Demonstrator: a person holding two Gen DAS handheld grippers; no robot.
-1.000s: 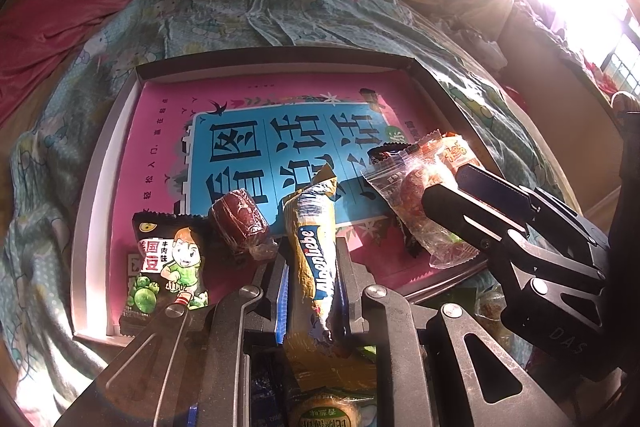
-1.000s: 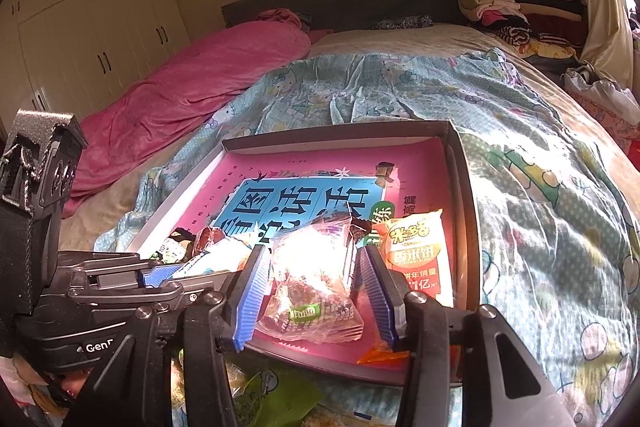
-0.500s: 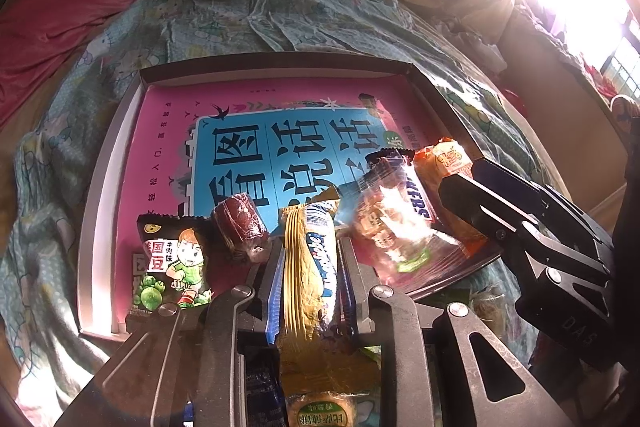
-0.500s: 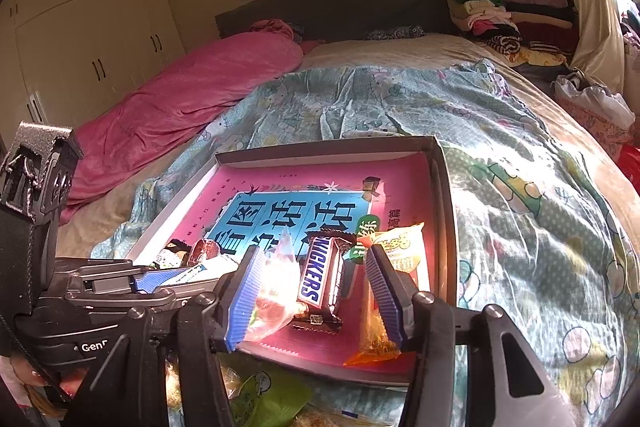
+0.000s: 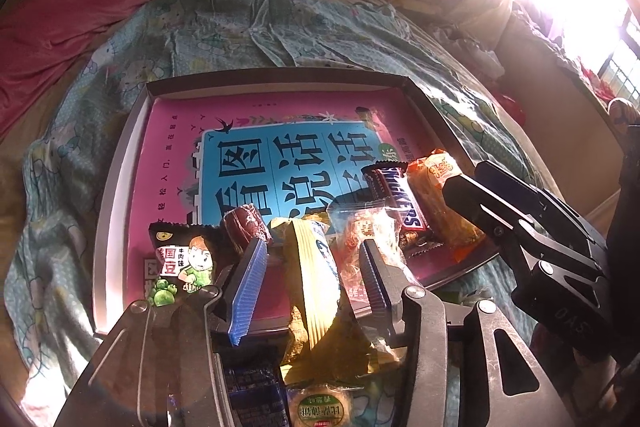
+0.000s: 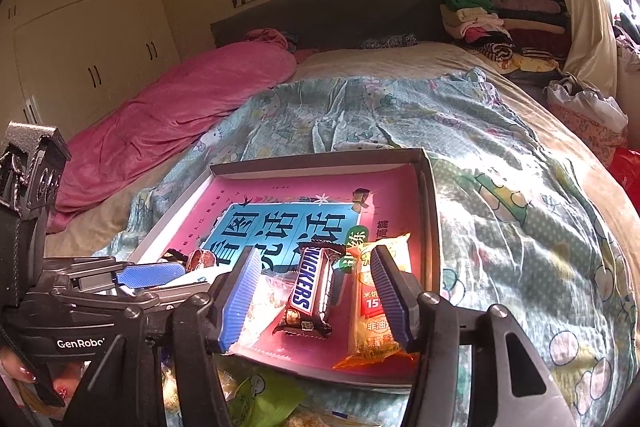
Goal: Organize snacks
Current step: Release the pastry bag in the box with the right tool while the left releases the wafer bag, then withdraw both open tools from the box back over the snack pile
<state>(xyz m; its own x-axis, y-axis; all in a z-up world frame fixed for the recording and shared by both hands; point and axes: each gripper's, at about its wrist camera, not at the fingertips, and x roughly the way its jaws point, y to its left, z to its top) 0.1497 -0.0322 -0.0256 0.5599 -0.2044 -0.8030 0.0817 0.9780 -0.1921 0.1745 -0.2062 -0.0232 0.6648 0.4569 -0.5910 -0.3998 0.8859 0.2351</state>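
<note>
A shallow box lid [image 5: 120, 163] with a pink and blue cover lies on the bed. Along its near edge lie a black pea-snack packet [image 5: 180, 259], a dark red candy [image 5: 246, 229], a gold wafer packet [image 5: 316, 267], a clear bag [image 5: 364, 239], a Snickers bar [image 6: 312, 291] and an orange packet [image 6: 374, 311]. My left gripper [image 5: 308, 279] is open, its jaws either side of the gold packet. My right gripper [image 6: 316, 295] is open and empty, jaws apart around the Snickers bar.
The lid [image 6: 426, 211] rests on a teal patterned quilt [image 6: 500, 211]. A pink blanket [image 6: 172, 119] lies at the left. More loose snack packets [image 6: 264, 403] lie below the lid's near edge. Folded clothes [image 6: 492, 11] are piled at the headboard.
My left gripper opened and let go of the gold packet, which now lies in the lid. My right gripper released the clear bag and drew back.
</note>
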